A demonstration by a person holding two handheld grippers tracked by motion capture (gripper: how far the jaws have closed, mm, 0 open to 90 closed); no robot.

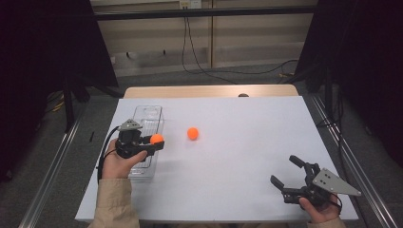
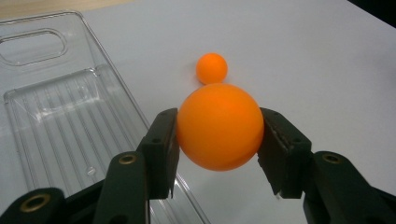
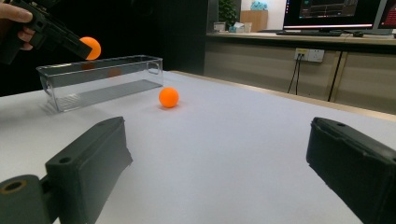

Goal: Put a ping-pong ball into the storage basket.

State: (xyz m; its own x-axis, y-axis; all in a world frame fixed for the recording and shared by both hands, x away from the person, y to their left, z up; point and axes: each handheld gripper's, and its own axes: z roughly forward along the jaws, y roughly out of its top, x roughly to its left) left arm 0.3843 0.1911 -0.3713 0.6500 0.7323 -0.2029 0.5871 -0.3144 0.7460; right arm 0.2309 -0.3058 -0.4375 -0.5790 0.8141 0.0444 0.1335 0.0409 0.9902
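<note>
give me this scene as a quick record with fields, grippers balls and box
left gripper: shut on held orange ball, raised by the box's right rim
right gripper: open, holding nothing, near right of table
loose orange ball: on the white table, right of the box
clear plastic box: at the table's left side, no balls inside

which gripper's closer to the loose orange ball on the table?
Left. The left gripper, shut on another orange ball above the clear tray, sits just beside the loose ball. The right gripper is open, far across the table near the person's edge.
</note>
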